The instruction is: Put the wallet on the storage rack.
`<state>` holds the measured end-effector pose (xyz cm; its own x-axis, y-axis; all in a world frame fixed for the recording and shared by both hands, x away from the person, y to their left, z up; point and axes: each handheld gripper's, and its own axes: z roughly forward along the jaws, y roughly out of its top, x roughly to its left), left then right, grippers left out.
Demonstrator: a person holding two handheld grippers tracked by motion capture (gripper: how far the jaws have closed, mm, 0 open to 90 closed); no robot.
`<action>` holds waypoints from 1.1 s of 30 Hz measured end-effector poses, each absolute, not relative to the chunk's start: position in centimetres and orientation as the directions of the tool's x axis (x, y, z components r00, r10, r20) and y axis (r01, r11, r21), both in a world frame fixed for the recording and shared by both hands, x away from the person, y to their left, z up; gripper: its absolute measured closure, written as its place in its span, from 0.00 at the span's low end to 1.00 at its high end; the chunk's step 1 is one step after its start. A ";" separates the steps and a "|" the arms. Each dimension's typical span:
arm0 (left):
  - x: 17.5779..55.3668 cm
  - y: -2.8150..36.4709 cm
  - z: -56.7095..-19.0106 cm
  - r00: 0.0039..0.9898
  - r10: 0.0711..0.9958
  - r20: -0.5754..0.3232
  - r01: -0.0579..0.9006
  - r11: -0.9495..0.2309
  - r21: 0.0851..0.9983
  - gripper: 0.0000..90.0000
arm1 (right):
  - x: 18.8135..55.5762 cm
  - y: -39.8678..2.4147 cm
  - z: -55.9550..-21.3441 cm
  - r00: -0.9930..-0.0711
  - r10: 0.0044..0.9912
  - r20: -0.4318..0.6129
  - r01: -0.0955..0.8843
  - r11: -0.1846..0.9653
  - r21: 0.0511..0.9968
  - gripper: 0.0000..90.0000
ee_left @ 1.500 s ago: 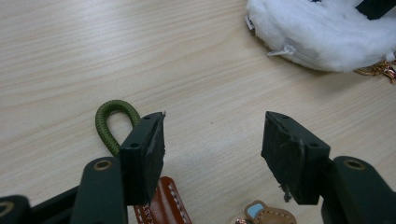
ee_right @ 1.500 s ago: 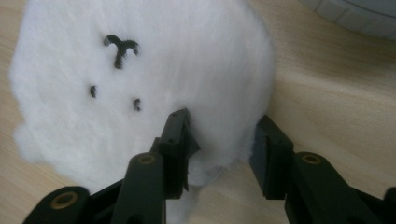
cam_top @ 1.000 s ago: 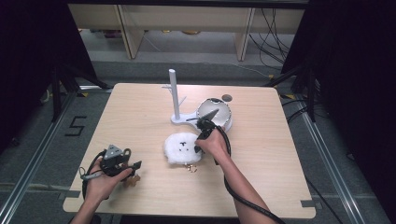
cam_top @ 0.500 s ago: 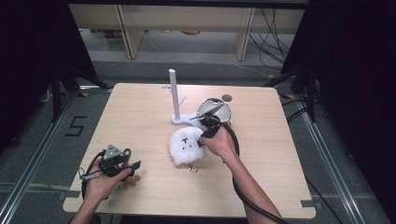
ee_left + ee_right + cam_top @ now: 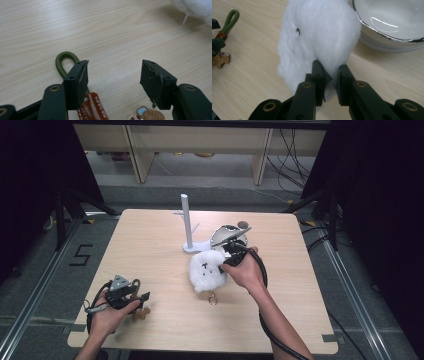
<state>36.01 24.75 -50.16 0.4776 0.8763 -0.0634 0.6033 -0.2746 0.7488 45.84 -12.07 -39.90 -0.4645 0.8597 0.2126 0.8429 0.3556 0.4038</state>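
Note:
My right gripper (image 5: 223, 262) is shut on a white fluffy plush charm (image 5: 206, 271) and holds it off the table, just in front of a white bowl (image 5: 227, 236). In the right gripper view the jaws (image 5: 332, 72) pinch the plush's (image 5: 317, 37) lower edge, with the bowl (image 5: 392, 22) behind it. A gold ring (image 5: 213, 299) dangles under the plush. My left gripper (image 5: 142, 297) rests open near the table's front left corner. Its jaws (image 5: 115, 80) stand wide apart over a green cord loop (image 5: 63, 61), a red leather tag (image 5: 93, 106) and a small brown charm (image 5: 150, 115).
A white peg stand (image 5: 186, 222) rises at the table's middle back, left of the bowl. A small brown object (image 5: 242, 224) lies behind the bowl. The wooden table (image 5: 310, 285) has bare room at the right and front.
My right gripper has risen with the plush, which lay flat on the table before and now hangs closer to the bowl. The left hand has kept still.

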 end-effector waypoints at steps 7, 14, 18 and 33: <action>36.0 24.8 -50.2 0.467 0.882 -0.060 0.612 -0.274 0.742 0.43 | 45.6 -13.1 -38.7 -0.439 0.873 0.210 0.844 0.322 0.428 0.89; 35.9 24.5 -50.3 0.427 0.900 -0.092 0.619 -0.216 0.755 0.42 | 45.6 -13.8 -37.6 -0.438 0.877 0.200 0.834 0.312 0.456 0.89; 35.9 25.0 -50.0 0.452 0.890 -0.053 0.635 -0.280 0.720 0.41 | 45.8 -14.1 -37.2 -0.437 0.878 0.197 0.832 0.311 0.460 0.89; 35.8 24.7 -50.1 0.412 0.907 -0.090 0.650 -0.223 0.727 0.41 | 46.4 -15.4 -35.2 -0.434 0.882 0.185 0.812 0.294 0.504 0.89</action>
<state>35.76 24.72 -50.08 0.4119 0.9068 -0.0898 0.6497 -0.2231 0.7267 46.43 -15.40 -35.19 -0.4341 0.8816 0.1852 0.8123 0.2942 0.5035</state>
